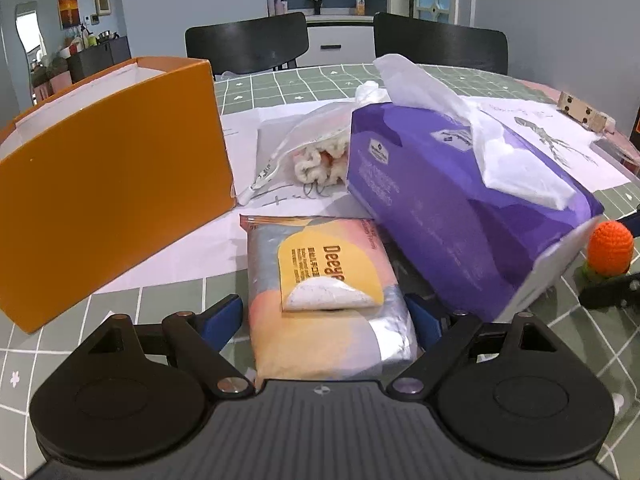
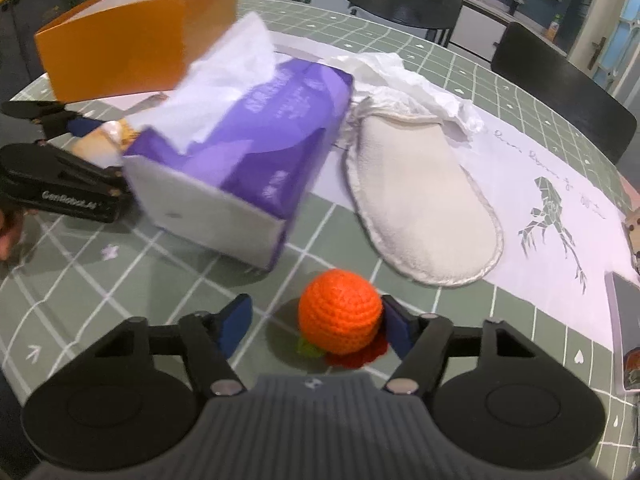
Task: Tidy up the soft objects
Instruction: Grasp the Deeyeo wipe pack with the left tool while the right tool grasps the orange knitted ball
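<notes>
The wet-wipe pack (image 1: 324, 296) lies on the table (image 1: 120, 308) between the wide-open left gripper (image 1: 323, 314); the crocheted orange (image 2: 340, 317) sits between the right gripper (image 2: 316, 328), ungripped.

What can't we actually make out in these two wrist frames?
- Orange box interior: left wrist view, its near wall hides the contents.
- Wipes pack near end: cut off by the gripper body.
- Knitted item in the clear bag: partly behind the purple tissue pack.
- Right gripper contact with the crochet orange: unclear.
</notes>
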Demonstrator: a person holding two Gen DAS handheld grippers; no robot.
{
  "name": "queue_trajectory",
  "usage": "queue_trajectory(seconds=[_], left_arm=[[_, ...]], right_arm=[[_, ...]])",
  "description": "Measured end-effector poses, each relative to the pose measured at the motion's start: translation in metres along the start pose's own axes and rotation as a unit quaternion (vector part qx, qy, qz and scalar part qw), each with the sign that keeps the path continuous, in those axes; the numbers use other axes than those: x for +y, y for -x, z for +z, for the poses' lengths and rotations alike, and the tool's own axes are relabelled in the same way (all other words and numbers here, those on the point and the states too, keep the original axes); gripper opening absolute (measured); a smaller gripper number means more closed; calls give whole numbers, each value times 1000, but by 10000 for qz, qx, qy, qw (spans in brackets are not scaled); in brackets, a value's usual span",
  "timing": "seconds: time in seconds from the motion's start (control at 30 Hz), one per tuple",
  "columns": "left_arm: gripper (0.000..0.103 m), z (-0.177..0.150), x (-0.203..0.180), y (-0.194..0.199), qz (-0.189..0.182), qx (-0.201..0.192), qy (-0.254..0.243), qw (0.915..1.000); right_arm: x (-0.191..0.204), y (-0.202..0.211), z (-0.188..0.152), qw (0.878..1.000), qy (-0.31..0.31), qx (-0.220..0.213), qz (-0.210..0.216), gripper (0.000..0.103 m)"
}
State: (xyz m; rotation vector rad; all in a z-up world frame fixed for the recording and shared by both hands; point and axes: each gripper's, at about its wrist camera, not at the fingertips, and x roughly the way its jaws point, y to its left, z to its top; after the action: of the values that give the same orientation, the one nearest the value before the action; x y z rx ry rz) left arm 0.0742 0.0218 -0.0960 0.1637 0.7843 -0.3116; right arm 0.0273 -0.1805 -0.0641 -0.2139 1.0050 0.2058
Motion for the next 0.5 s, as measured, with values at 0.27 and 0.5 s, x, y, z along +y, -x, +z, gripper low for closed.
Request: queue_trajectory(seconds=[0.27,0.5], left_arm=[[103,2,4,-5,-92,-99,40,9999],[103,2,5,-6,-132,-142,48,9998]], right_arm=[[-23,-10,1,9993,-364,-13,122,42],[-29,-13,0,9985,-507,-55,196,43]])
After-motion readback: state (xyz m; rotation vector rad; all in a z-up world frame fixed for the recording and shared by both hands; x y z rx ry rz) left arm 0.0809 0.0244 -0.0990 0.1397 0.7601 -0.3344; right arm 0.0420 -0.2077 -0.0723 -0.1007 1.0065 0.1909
